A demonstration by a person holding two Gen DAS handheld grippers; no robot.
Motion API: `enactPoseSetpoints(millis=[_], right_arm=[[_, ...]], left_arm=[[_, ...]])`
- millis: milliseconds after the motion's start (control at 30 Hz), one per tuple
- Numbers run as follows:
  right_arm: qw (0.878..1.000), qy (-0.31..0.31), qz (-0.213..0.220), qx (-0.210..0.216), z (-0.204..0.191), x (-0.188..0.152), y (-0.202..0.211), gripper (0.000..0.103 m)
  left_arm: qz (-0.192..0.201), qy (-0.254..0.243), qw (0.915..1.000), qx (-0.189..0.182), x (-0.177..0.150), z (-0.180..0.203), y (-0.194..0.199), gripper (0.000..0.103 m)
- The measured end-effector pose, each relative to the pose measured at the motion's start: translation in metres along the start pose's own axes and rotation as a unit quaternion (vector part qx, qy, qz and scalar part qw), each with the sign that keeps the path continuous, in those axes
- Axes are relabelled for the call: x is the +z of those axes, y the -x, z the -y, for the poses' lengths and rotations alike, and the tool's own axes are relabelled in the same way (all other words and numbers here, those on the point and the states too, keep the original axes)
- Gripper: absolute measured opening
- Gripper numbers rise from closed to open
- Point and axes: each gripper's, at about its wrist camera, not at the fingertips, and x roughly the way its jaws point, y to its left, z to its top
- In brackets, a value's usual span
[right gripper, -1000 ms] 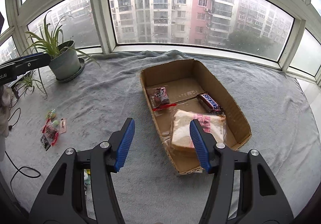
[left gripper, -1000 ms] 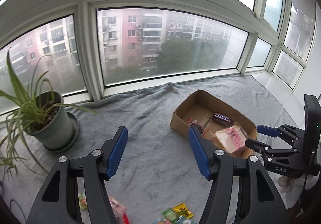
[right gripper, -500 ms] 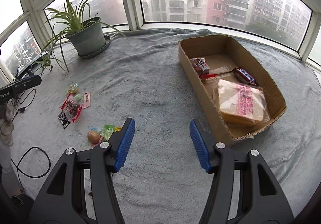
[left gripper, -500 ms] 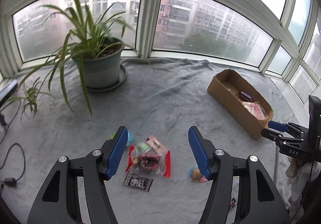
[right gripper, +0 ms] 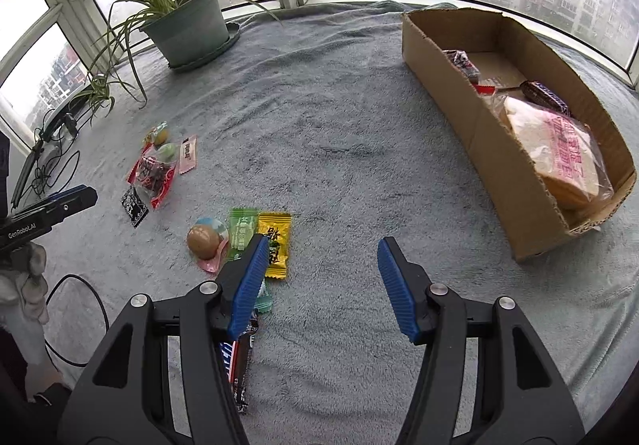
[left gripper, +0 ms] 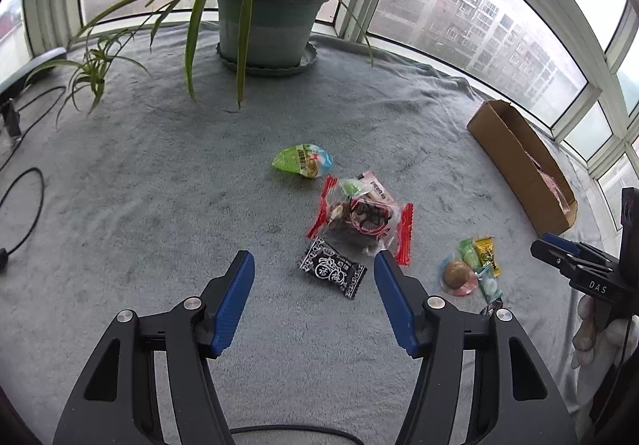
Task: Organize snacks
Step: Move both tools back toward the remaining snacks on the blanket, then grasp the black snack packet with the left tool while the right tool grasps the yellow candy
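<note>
Crinkly wrappers [left gripper: 361, 215] on fuzzy blanket [left gripper: 159, 185], corrugated box [right gripper: 495, 149].

Readable lettering on the two handheld tongs, little else legible

At the right edge of the left wrist view, the black body of the right tongs [left gripper: 557, 250] carries the white letters "DAS". At the left edge of the right wrist view, the left tongs [right gripper: 72, 199] have "GenRobot.AI" printed in white along the arm. The black packet [left gripper: 332, 268] near the frame's middle bears white Chinese characters too small to make out, and the bread bag [right gripper: 565, 153] in the cardboard box [right gripper: 459, 93] at the right shows pink Chinese print I cannot read.
</note>
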Motion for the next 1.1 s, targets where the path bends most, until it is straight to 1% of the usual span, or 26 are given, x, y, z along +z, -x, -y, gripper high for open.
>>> enactPoseSetpoints(millis=[67, 133, 300, 400, 467, 567, 667, 733, 1000, 1067, 1100], right_arm=[[1.0, 0.004, -0.004, 0.001, -0.004, 0.001, -0.006, 0.055], [1.0, 0.006, -0.01, 0.006, -0.008, 0.002, -0.012, 0.045], [1.0, 0.021, -0.019, 0.003, -0.018, 0.006, -0.026, 0.043], [0.999, 0.028, -0.027, -0.001, -0.023, 0.006, -0.033, 0.039], [0.999, 0.031, -0.031, -0.002, -0.025, 0.006, -0.036, 0.039], [0.999, 0.034, -0.036, -0.005, -0.027, 0.007, -0.041, 0.039], [0.999, 0.036, -0.039, -0.007, -0.028, 0.008, -0.044, 0.039], [0.998, 0.038, -0.041, -0.008, -0.03, 0.009, -0.046, 0.039], [0.998, 0.051, -0.042, -0.021, -0.033, 0.01, -0.048, 0.038], [0.997, 0.053, -0.043, -0.023, -0.034, 0.009, -0.048, 0.036], [0.997, 0.055, -0.043, -0.025, -0.034, 0.009, -0.048, 0.033]], left_arm=[[-0.006, 0.002, 1.0, 0.001, -0.003, -0.001, -0.006, 0.061], [-0.012, 0.001, 0.9999, 0.002, -0.007, 0.0, -0.01, 0.06], [-0.021, 0.002, 0.9998, 0.004, -0.011, 0.001, -0.019, 0.056], [-0.025, -0.002, 0.9997, 0.007, -0.014, 0.003, -0.024, 0.055], [-0.029, -0.002, 0.9995, 0.01, -0.015, 0.004, -0.029, 0.055], [-0.032, -0.006, 0.9994, 0.014, -0.015, 0.006, -0.034, 0.051], [-0.035, -0.008, 0.9992, 0.018, -0.013, 0.008, -0.041, 0.049], [-0.036, -0.017, 0.9989, 0.024, -0.012, 0.01, -0.045, 0.047], [-0.031, -0.046, 0.9974, 0.046, -0.007, 0.023, -0.056, 0.045], [-0.028, -0.057, 0.9964, 0.055, -0.006, 0.027, -0.059, 0.043], [-0.027, -0.063, 0.9959, 0.059, -0.006, 0.028, -0.06, 0.041]])
